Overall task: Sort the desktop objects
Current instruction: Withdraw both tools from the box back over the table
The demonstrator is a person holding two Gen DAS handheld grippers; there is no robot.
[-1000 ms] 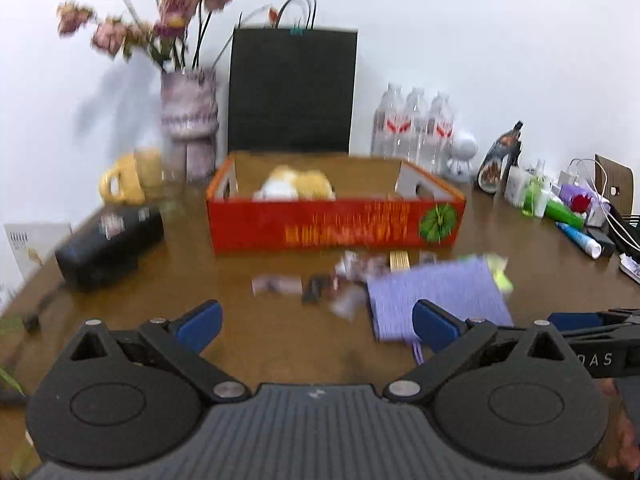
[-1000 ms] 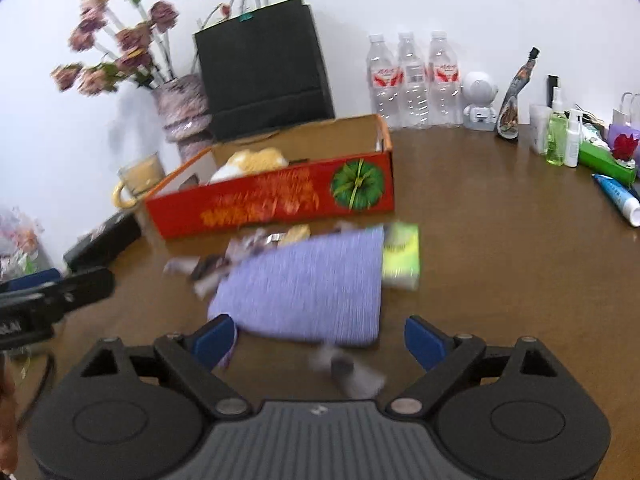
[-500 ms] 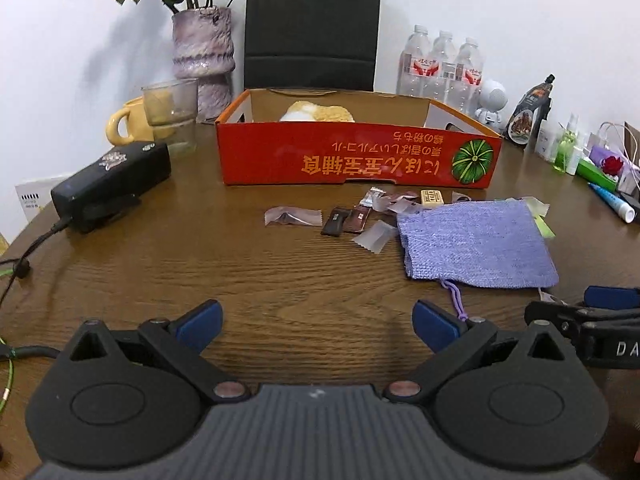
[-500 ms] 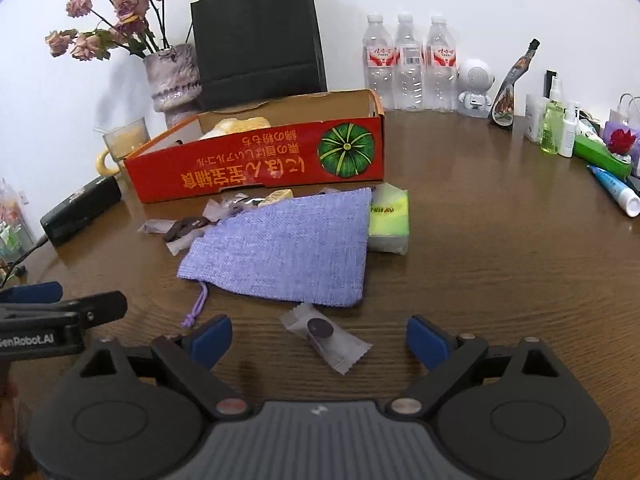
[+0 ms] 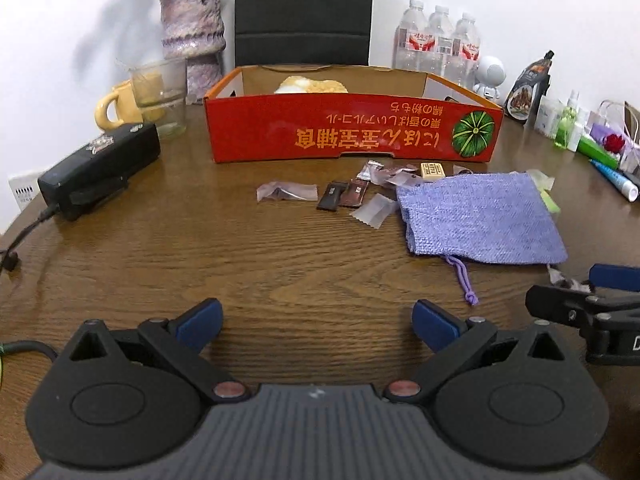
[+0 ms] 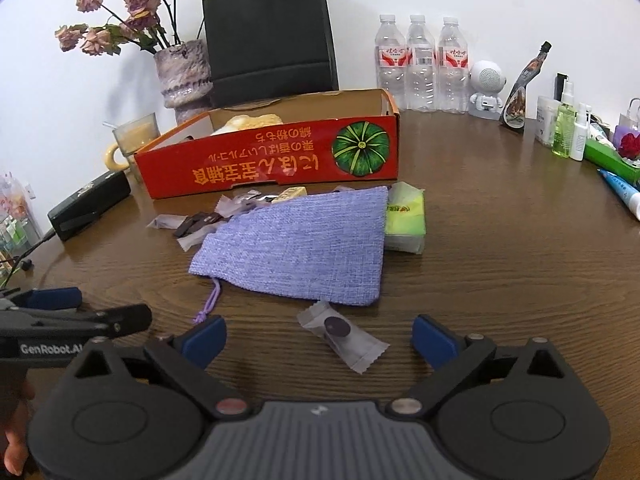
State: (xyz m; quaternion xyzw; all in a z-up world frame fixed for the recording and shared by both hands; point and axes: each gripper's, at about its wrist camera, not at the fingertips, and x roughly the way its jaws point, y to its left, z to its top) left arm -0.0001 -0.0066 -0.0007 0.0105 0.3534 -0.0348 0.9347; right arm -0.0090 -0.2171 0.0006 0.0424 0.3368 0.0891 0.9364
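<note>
A purple woven pouch [image 6: 296, 240] lies flat in the middle of the wooden table [image 6: 500, 264], drawstring toward me. Behind it stands a red cardboard box [image 6: 264, 160] with pale soft things inside. Several small wrapped sweets [image 5: 286, 191] are scattered in front of the box. My right gripper [image 6: 319, 336] hovers low with its jaws opening; one wrapped dark sweet [image 6: 340, 332] lies on the table between them, untouched by the pads. My left gripper [image 5: 316, 320] stands open over bare wood, nothing between its fingers. A green packet [image 6: 404, 216] peeks out beside the pouch.
A black case [image 5: 100, 168] with a cable sits at the left. A yellow mug [image 5: 114, 108], a glass, a vase [image 5: 194, 40] and a black paper bag [image 6: 268, 36] line the back. Water bottles [image 6: 422, 68] and toiletries [image 6: 568, 132] crowd the back right.
The left view has dropped and tilted down toward the table, then steadied. The right gripper's fingers have spread a little wider around the wrapped sweet, which has stayed on the table.
</note>
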